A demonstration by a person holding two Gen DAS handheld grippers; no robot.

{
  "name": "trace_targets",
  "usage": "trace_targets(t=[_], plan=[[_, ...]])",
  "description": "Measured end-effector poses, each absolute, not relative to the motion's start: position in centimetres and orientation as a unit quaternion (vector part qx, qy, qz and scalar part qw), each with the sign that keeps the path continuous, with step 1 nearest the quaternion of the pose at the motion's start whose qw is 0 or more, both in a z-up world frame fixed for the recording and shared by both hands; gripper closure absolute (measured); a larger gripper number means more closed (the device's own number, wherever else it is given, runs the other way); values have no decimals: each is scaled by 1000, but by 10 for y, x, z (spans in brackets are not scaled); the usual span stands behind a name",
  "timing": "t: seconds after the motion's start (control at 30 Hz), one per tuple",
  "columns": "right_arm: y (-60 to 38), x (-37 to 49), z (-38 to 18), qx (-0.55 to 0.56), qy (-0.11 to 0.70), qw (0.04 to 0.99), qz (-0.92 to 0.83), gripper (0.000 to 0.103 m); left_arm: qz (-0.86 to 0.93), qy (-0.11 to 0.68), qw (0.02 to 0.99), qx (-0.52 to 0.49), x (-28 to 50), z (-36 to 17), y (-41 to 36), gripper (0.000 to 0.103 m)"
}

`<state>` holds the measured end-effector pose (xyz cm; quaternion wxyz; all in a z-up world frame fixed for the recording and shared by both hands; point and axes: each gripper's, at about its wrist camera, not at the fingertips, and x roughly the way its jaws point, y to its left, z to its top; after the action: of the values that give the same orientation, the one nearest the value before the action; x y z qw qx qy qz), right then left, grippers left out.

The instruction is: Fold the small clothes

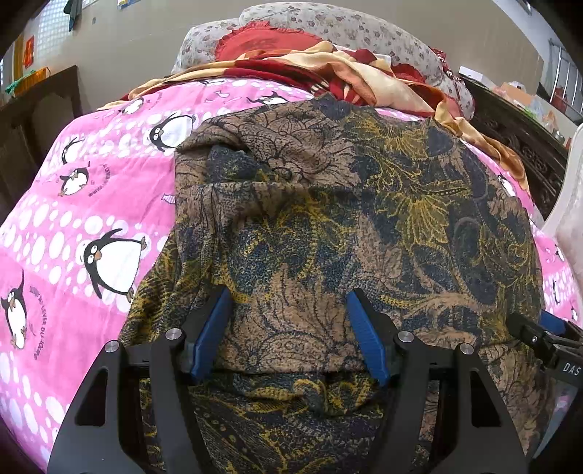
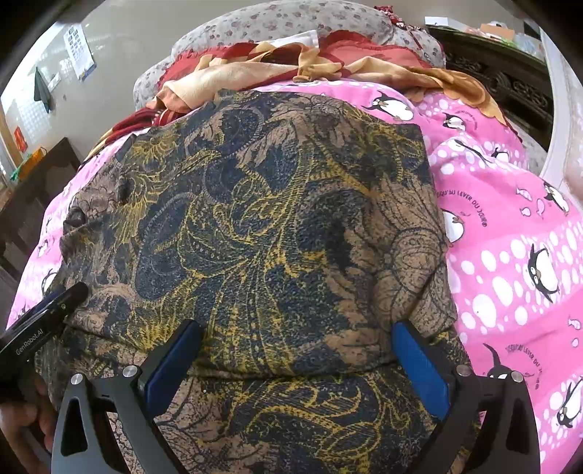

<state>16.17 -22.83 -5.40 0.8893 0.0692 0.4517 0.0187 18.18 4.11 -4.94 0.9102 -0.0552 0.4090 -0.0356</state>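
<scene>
A brown, navy and yellow patterned garment [image 1: 364,200] [image 2: 273,200] lies spread on the bed, with a folded edge running across just in front of both grippers. My left gripper [image 1: 288,293] hovers over the garment's near left part, its blue pads apart with loose fabric under the gap. My right gripper [image 2: 297,325] stands wide open over the near right part, nothing pinched. In the left wrist view the right gripper [image 1: 539,328] shows at the right edge. A black fingertip [image 2: 69,297] of the left gripper shows at the left edge of the right wrist view, above a hand [image 2: 22,419].
A pink penguin blanket [image 1: 91,218] [image 2: 510,255] covers the bed around the garment. Behind it lie a red and orange cloth heap [image 1: 328,69] [image 2: 328,62] and floral pillows [image 1: 346,25] [image 2: 273,22]. A dark carved bed frame [image 1: 517,146] [image 2: 503,80] runs along the right.
</scene>
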Motion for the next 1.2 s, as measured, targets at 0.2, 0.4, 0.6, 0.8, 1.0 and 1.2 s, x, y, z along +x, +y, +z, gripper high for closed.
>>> trace_targets(t=[0.2, 0.4, 0.6, 0.8, 1.0, 1.2], plan=[[-228, 162, -54, 70, 452, 889, 19, 0, -36, 409, 910, -57, 181, -49, 40, 37], [-228, 162, -54, 70, 452, 889, 19, 0, -37, 411, 909, -50, 182, -50, 39, 33], [-228, 162, -54, 70, 452, 889, 19, 0, -48, 419, 906, -39, 185, -50, 33, 21], [-227, 162, -54, 68, 452, 889, 16, 0, -52, 424, 904, -31, 188, -50, 29, 16], [-233, 161, -53, 79, 454, 887, 36, 0, -49, 426, 903, -22, 188, -51, 26, 14], [-232, 164, -54, 59, 474, 878, 41, 0, -43, 435, 900, -2, 193, -52, 20, 11]])
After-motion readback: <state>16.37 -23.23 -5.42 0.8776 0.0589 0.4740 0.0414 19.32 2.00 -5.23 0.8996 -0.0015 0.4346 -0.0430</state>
